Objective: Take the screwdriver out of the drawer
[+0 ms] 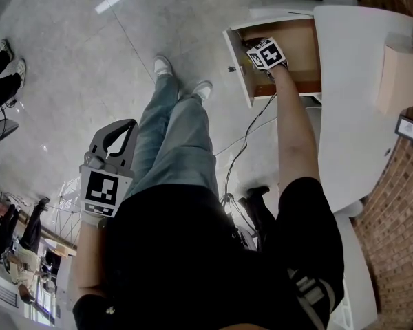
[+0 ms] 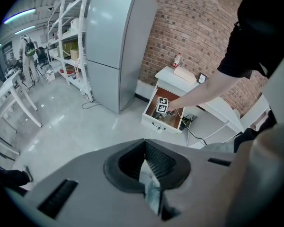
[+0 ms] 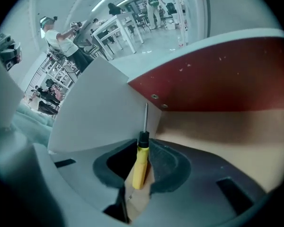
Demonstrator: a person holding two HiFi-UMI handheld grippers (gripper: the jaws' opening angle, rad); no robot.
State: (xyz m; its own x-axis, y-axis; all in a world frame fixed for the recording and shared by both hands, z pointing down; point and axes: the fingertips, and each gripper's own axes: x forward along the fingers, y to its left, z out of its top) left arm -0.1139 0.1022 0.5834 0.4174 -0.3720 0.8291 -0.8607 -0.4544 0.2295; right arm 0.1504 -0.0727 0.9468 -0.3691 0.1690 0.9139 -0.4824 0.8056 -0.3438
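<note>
- Black-and-white square markers sit on the right tool (image 3: 143, 150).
- The screwdriver (image 3: 140, 169) has a yellow handle, a black collar and a thin metal shaft.
- It lies inside the open drawer (image 3: 217, 79) — the right tool grips its handle.
- Left tool (image 2: 149, 167): jaws closed on nothing, well apart from the drawer.

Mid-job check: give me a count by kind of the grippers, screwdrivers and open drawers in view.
grippers: 2 (left gripper, right gripper)
screwdriver: 1
open drawer: 1
Total: 4
</note>
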